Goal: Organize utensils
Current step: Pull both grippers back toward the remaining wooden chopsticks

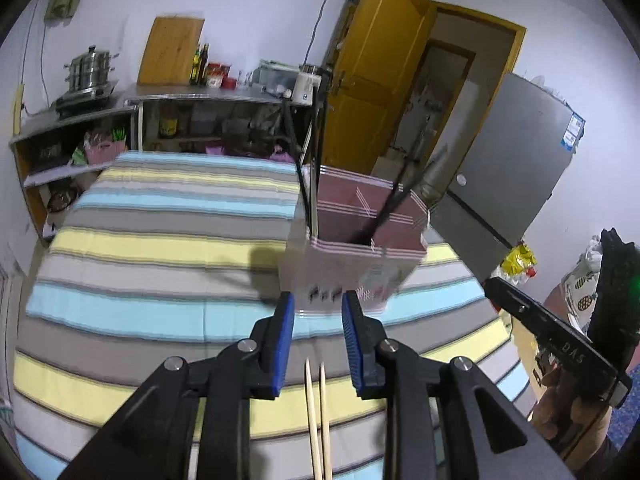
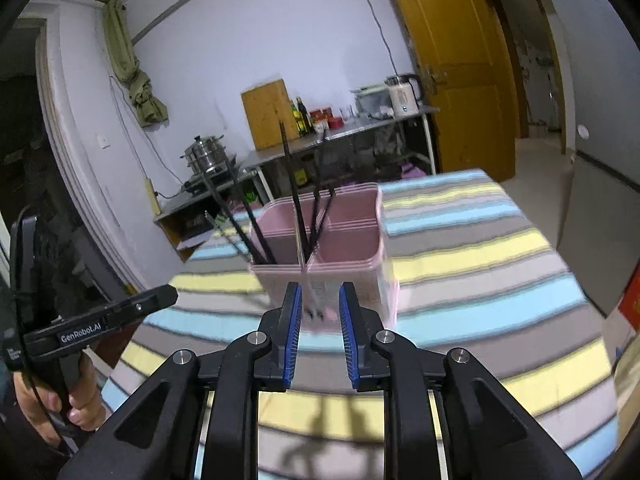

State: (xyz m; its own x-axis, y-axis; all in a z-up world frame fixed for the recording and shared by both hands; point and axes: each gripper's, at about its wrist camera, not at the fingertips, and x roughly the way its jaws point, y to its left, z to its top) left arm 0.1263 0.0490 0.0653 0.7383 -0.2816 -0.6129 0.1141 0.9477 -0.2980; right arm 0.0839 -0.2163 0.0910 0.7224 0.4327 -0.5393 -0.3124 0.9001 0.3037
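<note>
Striped cloth covers the table beneath the left wrist view. Left gripper, fingers apart and empty, hovers above two pale wooden chopsticks lying side by side on the cloth; the pink holder, already containing dark utensils, stands just beyond. To grasp well, descend so both sticks sit between the pads, then close squarely.

Right wrist view: right gripper, likewise apart and empty, faces the pink holder, where black chopsticks lean.
</note>
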